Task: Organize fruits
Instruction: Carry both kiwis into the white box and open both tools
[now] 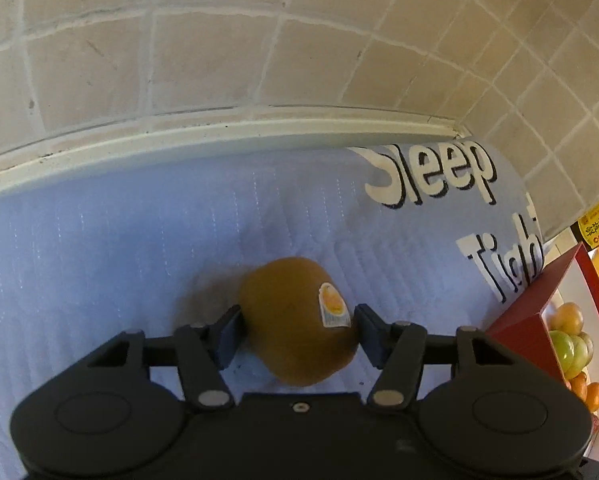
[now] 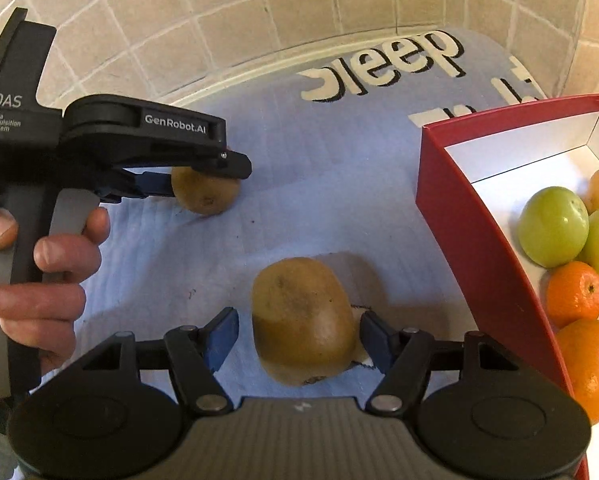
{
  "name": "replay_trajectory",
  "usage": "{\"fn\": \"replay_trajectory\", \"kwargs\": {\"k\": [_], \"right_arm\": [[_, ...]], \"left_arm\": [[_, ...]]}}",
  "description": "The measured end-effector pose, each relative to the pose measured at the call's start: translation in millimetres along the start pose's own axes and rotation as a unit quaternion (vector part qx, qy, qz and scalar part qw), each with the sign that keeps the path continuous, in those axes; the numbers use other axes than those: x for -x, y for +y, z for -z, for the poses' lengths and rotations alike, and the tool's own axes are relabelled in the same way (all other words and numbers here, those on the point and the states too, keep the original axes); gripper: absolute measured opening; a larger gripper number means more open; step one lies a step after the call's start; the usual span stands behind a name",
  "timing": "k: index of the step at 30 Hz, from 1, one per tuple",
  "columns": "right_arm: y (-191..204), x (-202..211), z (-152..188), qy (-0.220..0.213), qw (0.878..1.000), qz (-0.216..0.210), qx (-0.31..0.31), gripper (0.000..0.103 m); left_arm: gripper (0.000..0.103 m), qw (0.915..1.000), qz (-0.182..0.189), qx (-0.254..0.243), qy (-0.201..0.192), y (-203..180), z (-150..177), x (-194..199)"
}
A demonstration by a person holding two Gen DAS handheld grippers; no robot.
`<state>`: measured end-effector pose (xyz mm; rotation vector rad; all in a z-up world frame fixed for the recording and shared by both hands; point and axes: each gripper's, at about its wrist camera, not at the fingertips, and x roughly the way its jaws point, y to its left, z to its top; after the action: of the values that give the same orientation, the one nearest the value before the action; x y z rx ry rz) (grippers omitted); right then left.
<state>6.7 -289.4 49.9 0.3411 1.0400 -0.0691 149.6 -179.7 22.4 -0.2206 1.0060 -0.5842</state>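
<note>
A brown kiwi with a sticker [image 1: 295, 320] sits between the fingers of my left gripper [image 1: 297, 330], which is shut on it just above the blue mat [image 1: 139, 248]. The right wrist view shows that same gripper [image 2: 203, 184] gripping this kiwi [image 2: 205, 192]. A second kiwi [image 2: 303, 320] lies on the mat between the open fingers of my right gripper [image 2: 297, 336]; both pads stand a little apart from it. A red box [image 2: 459, 216] on the right holds green fruits [image 2: 553, 232] and oranges [image 2: 575, 294].
The mat reads "Sleep Tight" [image 1: 431, 178] and lies against a tiled wall [image 1: 219, 52] with a white ledge [image 1: 219, 132]. The red box [image 1: 519, 304] is at the right in the left wrist view. A yellow package [image 1: 597, 228] stands behind it.
</note>
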Motion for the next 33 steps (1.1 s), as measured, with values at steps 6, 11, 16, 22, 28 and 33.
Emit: {"fn": "replay_trajectory", "kwargs": {"k": [6,11,16,22,28,33], "right_arm": [[0.5,-2.1,2.3,-0.002,1.0,0.005,0.005,0.054],[-3.8,8.8,6.4,-0.011,1.0,-0.003,-0.004,0.053],[-29.5,66.3,7.0,-0.055,0.997,-0.031,-0.049,0.053],[-91.1,159.8,23.2,-0.13,0.986,0.05,-0.095,0.053],[-168.1,202.3,52.1,-0.113,0.972,0.151,-0.137,0.053],[-211.9,195.9,59.6,-0.076,0.973,0.152,-0.158,0.053]], "left_arm": [[0.07,0.9999,-0.004,-0.01,-0.006,-1.8,2.1,3.8],[0.07,0.9984,0.007,-0.049,-0.025,-20.5,3.1,24.8],[0.07,0.9903,0.042,-0.116,-0.064,-63.5,-7.1,70.6],[0.07,0.966,0.102,-0.228,-0.067,-146.5,-13.0,113.0],[0.07,0.9272,0.181,-0.327,-0.025,-225.6,32.0,114.0],[0.07,0.8926,0.194,-0.404,0.05,-265.6,92.6,86.7]]}}
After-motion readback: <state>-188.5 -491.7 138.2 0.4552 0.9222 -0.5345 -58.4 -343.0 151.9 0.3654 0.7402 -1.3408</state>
